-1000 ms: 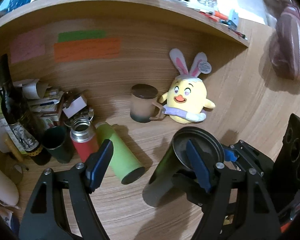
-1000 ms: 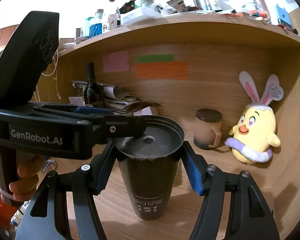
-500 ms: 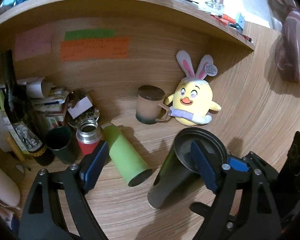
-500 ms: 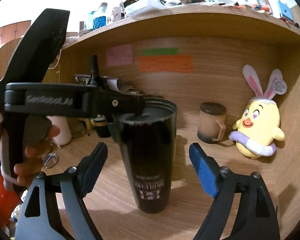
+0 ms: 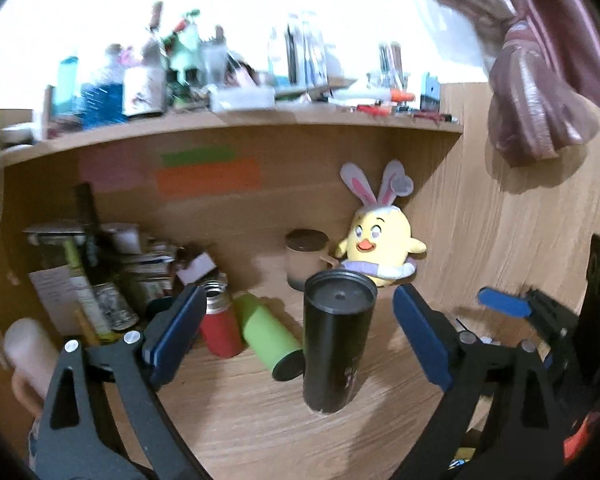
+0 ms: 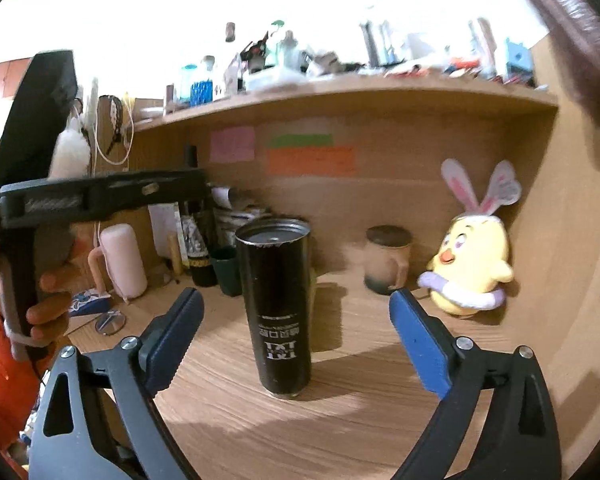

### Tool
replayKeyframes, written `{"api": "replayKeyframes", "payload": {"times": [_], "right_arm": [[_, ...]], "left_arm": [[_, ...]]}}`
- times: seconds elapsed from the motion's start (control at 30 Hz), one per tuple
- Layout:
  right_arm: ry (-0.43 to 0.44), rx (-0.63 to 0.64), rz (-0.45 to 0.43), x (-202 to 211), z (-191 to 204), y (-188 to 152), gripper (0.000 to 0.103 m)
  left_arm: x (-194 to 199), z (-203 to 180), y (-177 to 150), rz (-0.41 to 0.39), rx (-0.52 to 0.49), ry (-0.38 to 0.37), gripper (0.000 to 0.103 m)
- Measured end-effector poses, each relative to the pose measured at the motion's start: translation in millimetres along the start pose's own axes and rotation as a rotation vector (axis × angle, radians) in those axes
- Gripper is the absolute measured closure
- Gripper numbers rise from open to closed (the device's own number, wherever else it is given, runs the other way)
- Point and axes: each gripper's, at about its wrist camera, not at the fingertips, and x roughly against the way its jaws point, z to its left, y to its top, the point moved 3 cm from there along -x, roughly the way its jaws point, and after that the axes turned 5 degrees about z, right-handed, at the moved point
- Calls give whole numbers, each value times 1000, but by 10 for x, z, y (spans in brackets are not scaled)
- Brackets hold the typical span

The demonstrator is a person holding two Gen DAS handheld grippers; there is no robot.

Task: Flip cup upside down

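- Closest in, the right gripper (image 6: 292,320) was spread wide, grasping nothing, its two blue pads either side of the cup but well clear of it.
- The left gripper (image 5: 296,330) was released too, jaws wide apart — in the right wrist view it showed at the far left, held in a hand (image 6: 40,300).
- The cup (image 6: 278,304), a tall black tumbler, stood on the wooden desk (image 6: 340,420) with its long axis vertical. The print on its side read upside down and a flat closed end faced up, so it was mouth-down — free-standing, nothing touching it.
- Just behind it in the left wrist view (image 5: 336,340) lay a green bottle (image 5: 268,336) on its side, dark end pointing toward the camera, and beside that one red flask (image 5: 218,328) stood upright with an open metal neck. Couldn't tell what was inside.
- Further left, one dark green cup (image 6: 228,270) sat mouth-up, contents not visible, next to a wine bottle (image 6: 194,240) and a pile of papers.
- At the back wall, one frosted mug (image 6: 386,258) with a brown lid stood just beside one yellow chick plush (image 6: 472,268) with bunny ears.
- Three sticky notes (image 6: 310,158) — pink, green, orange — were on the back panel, and the shelf (image 5: 260,126) above was packed with blurry clutter.
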Motion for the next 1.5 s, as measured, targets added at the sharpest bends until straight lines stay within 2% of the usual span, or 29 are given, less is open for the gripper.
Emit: {"api": "replayKeyframes", "payload": {"times": [0.03,0.23,0.53,0.8,1.5], "right_arm": [[-13,-5,-9,60,-10,-12,0],[-59,-26,-55,434,5,-124,0],[-60,-12,-68,750,234,-326,0],[-68,-15,-97,920,364,-396,0],[-81,-27,-107,985,337,-410,0]], "left_arm": [[96,-17,-64,-18,3,18,6],[426,-126,-451,-47,22,67,2],[775,-285,-861,-71,66,68,0],[1002,-432,-964,-125,49,98,0],[942,-416,-1043,-100,65,90,0]]}}
